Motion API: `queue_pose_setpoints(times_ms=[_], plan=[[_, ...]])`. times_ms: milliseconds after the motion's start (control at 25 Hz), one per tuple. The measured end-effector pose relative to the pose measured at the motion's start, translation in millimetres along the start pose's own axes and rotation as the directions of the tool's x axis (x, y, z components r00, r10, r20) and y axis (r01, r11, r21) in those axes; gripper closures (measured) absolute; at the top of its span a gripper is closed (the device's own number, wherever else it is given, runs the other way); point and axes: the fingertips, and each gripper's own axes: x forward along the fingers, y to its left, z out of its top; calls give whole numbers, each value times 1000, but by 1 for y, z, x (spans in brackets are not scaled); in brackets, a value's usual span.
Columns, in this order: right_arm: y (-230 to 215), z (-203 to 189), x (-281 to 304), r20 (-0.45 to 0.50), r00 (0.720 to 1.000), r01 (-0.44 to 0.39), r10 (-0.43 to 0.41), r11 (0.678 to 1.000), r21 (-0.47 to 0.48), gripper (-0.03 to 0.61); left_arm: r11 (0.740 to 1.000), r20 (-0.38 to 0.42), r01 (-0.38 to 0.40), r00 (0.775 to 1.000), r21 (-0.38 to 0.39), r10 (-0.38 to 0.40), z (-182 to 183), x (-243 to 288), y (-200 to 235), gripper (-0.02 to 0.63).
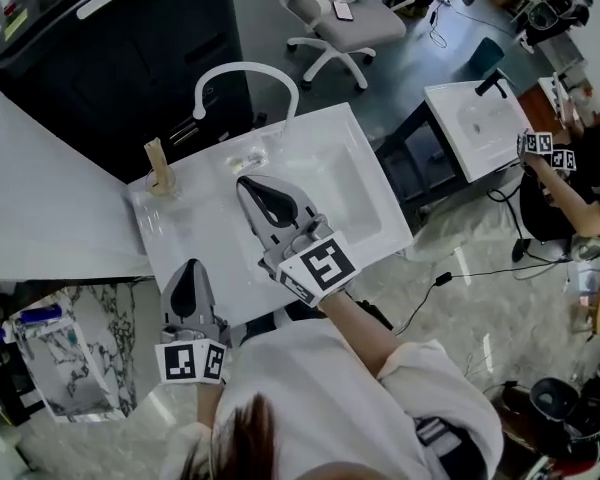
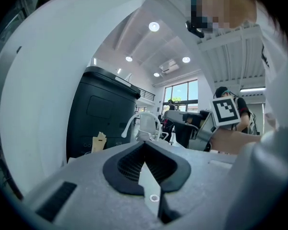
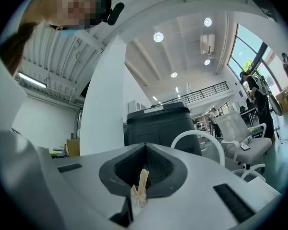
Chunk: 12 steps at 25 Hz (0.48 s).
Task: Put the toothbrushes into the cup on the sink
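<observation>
Toothbrushes [image 1: 156, 156]: wooden, upright in the cup [image 1: 161, 181] at the back-left corner of the white sink [image 1: 370, 198], left of the curved faucet [image 1: 242, 70].
Right gripper [image 1: 244, 182]: clenched, empty, over the basin.
Left gripper [image 1: 189, 266]: clenched, empty, at the sink's front-left edge.
The 2 grippers are apart from the cup.

Brightly, evenly lit from round ceiling lights [image 3: 158, 36] and tall windows [image 2: 180, 92]. Sharp from the head view, with faint shadows. Bowed and dark-cornered in both gripper views, soft along the bottom foreground.
</observation>
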Motion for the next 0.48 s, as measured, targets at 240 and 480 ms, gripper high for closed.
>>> queue_pose_setpoints(times_ms=[240,480], plan=[[-19,33,-55,20,1000,-16,16,1000,4,566,1000,12,-16,1000,15,15,6,-1,-43,600],[-31,46,-112,-10,1000,-25,25,1000,8,566,1000,35,-20,999,12,19,18,-7,-79,600]])
